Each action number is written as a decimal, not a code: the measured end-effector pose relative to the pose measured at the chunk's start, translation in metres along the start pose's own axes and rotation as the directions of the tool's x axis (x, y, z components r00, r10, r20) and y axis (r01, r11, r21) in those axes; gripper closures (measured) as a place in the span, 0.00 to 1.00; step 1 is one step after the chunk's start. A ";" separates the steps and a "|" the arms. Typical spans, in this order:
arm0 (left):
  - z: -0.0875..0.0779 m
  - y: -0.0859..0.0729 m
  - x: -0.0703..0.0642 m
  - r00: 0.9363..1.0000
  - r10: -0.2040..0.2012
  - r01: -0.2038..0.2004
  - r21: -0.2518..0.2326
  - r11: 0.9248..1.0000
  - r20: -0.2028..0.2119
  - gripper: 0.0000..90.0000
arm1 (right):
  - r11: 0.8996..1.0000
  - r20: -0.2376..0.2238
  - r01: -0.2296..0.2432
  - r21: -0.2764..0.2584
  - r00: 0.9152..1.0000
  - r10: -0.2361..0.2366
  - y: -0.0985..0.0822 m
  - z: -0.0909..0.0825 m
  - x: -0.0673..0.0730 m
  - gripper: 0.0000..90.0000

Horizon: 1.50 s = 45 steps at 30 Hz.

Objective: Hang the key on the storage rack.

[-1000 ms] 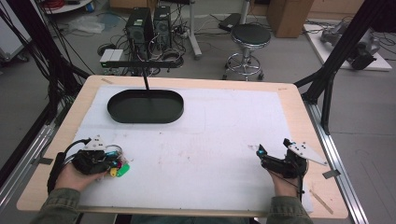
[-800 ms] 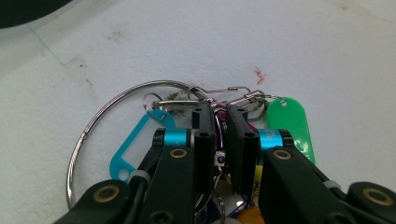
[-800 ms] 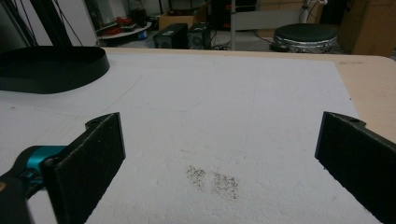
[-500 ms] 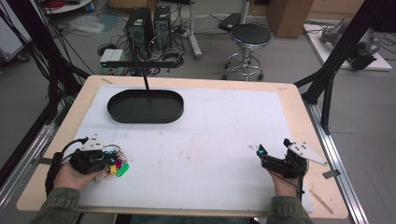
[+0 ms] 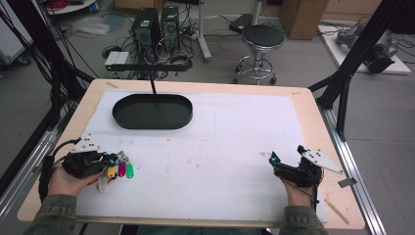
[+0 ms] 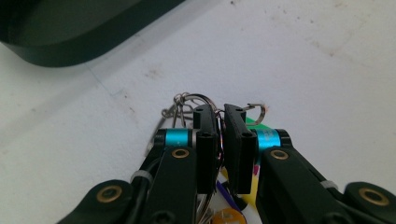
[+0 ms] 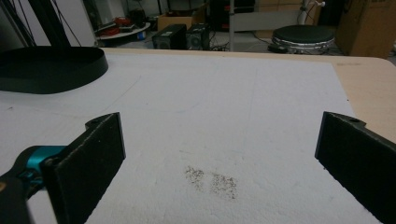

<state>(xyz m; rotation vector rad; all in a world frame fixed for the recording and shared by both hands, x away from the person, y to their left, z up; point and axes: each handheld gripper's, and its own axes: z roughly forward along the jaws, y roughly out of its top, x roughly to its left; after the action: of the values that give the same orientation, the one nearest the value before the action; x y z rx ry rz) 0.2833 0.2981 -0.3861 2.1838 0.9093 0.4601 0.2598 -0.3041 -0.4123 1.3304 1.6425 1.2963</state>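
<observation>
At the near left corner of the tabletop (image 5: 230, 132), which is covered by a white sheet, a person's left hand (image 5: 66, 180) holds the left tongs (image 5: 113, 161). In the left gripper view the two black jaws stand almost together and pinch the metal rings of a bunch of keys (image 6: 194, 103); thin wire loops stick out above the jaw tips. In the high view the bunch hangs just beyond those tongs, with a yellow tag (image 5: 112, 172), a magenta tag (image 5: 122, 169) and a green tag (image 5: 129, 170) side by side; whether they touch the sheet cannot be told.

Farther back on the left half of the sheet lies a black oval tray (image 5: 152, 111), well apart from the keys. A thin dark post rises at its far rim. In the left gripper view the tray's dark wall fills the top left corner.

The middle of the sheet carries faint brownish smudges.

At the near right, the person's right hand (image 5: 295, 192) holds the right tongs (image 5: 272, 160), low over the sheet and well apart from the keys. In the right gripper view the jaws stand wide, one at each side, with bare sheet and a speckled stain (image 7: 211, 179) between them.

Beyond the tabletop stand computer cases (image 5: 157, 23) and a round stool (image 5: 263, 37) on the floor.
</observation>
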 end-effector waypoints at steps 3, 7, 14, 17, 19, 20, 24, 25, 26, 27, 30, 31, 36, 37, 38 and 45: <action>-0.003 0.004 0.002 1.000 0.002 -0.002 0.005 1.000 -0.004 0.93 | 1.000 0.001 0.001 0.001 1.000 -0.001 0.000 0.000 0.000 0.01; -0.009 0.011 0.005 1.000 0.013 -0.013 0.006 1.000 -0.005 0.93 | 1.000 0.002 -0.003 0.002 1.000 0.003 0.000 0.000 0.000 0.01; -0.015 0.024 0.006 0.999 0.043 -0.043 0.014 0.999 -0.011 0.94 | 1.000 0.004 -0.010 0.002 1.000 0.010 0.000 -0.001 0.001 0.01; -0.019 0.029 0.012 0.999 0.025 -0.025 -0.028 0.999 0.022 0.94 | 1.000 0.004 -0.006 -0.001 1.000 0.006 0.000 -0.001 0.000 0.01; -0.022 0.031 0.015 0.999 0.023 -0.022 -0.044 0.999 0.031 0.94 | 1.000 0.004 -0.006 -0.001 1.000 0.006 0.000 -0.001 0.000 0.01; -0.023 0.032 0.016 0.999 0.019 -0.017 -0.051 0.999 0.038 0.94 | 1.000 0.004 -0.007 0.000 1.000 0.007 0.000 -0.001 0.000 0.01; -0.029 0.037 0.019 0.999 0.025 -0.023 -0.052 0.998 0.033 0.94 | 1.000 0.001 -0.007 0.003 1.000 0.007 0.000 0.000 0.000 0.01; -0.030 0.039 0.020 0.999 0.026 -0.024 -0.057 0.998 0.038 0.94 | 1.000 0.002 -0.006 0.002 1.000 0.006 0.000 0.000 0.000 0.01; -0.032 0.040 0.021 0.999 0.033 -0.031 -0.057 0.998 0.040 0.94 | 1.000 0.002 -0.006 0.002 1.000 0.006 0.000 0.000 0.000 0.01; -0.033 0.042 0.022 0.999 0.033 -0.031 -0.063 0.998 0.041 0.94 | 1.000 0.002 -0.006 0.002 1.000 0.006 0.000 0.000 0.000 0.01; -0.037 0.048 0.024 0.998 0.038 -0.035 -0.074 0.997 0.050 0.94 | 1.000 0.003 -0.008 -0.001 1.000 0.008 0.000 -0.001 0.001 0.01; -0.038 0.050 0.025 0.998 0.043 -0.039 -0.074 0.997 0.049 0.94 | 1.000 0.001 -0.007 0.000 1.000 0.007 0.000 -0.001 0.001 0.01; -0.044 0.060 0.028 0.997 0.053 -0.047 -0.089 0.995 0.059 0.94 | 1.000 0.002 -0.006 -0.001 1.000 0.006 0.000 -0.001 0.001 0.01; -0.046 0.065 0.029 0.996 0.058 -0.053 -0.092 0.994 0.063 0.94 | 1.000 0.002 -0.007 -0.001 1.000 0.007 0.000 -0.001 0.001 0.01; -0.046 0.067 0.030 0.997 0.058 -0.053 -0.094 0.994 0.059 0.94 | 1.000 0.001 -0.007 -0.001 1.000 0.007 0.000 -0.001 0.001 0.01; -0.050 0.083 0.035 0.994 0.064 -0.056 -0.088 0.995 0.083 0.94 | 1.000 0.001 -0.007 -0.001 1.000 0.007 0.000 0.000 0.001 0.01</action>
<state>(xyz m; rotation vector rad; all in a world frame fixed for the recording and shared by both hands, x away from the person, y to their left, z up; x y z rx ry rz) 0.3189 0.3061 -0.2895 2.1406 0.7657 0.4224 0.2593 -0.3037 -0.4122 1.3366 1.6376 1.3008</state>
